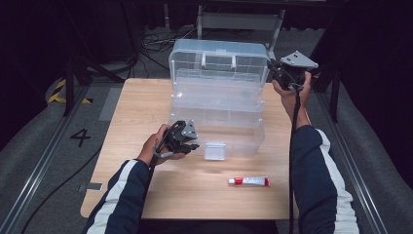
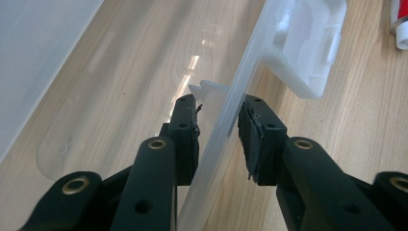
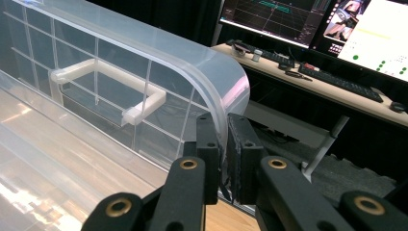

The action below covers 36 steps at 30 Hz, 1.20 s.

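- The table is a pale wood-grain rectangle with rounded corners.
- A clear plastic storage box stands open at its middle, glossy and ribbed; its lid is tipped up at the back, moulded with a grid and a white bar handle.
- The right gripper, matte black, pinches the lid's curved edge.
- The left gripper clamps the box's thin front rim, beside the frosted latch.
- A small white tube with red ends lies near the front, apart from the box.
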{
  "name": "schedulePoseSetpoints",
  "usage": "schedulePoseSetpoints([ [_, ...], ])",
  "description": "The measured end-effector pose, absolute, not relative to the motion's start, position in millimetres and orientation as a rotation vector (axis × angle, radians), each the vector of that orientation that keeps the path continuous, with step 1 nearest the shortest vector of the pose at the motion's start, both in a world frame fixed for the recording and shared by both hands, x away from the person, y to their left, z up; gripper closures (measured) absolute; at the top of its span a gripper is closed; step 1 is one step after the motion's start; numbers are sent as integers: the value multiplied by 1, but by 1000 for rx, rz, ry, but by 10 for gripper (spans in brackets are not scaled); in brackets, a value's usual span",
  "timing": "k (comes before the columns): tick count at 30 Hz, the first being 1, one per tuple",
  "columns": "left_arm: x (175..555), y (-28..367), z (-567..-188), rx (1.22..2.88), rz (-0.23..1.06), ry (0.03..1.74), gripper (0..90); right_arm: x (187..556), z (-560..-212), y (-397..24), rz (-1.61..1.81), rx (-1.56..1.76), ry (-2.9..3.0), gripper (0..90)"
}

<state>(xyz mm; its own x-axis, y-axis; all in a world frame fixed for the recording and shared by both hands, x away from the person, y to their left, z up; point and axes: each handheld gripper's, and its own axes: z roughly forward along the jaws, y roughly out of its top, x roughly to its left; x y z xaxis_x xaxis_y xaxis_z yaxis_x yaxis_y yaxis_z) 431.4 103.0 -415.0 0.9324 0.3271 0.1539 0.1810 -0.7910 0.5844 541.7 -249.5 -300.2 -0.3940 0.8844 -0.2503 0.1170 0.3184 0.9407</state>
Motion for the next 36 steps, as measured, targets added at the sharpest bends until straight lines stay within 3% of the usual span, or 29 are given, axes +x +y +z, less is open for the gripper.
schedulePoseSetpoints([
  [34,431,107,-415,2496,332,335,694,571,-298,-249,1102,914,1801,837],
  [36,431,109,-414,2488,305,325,742,574,-297,-249,1101,912,1819,837],
])
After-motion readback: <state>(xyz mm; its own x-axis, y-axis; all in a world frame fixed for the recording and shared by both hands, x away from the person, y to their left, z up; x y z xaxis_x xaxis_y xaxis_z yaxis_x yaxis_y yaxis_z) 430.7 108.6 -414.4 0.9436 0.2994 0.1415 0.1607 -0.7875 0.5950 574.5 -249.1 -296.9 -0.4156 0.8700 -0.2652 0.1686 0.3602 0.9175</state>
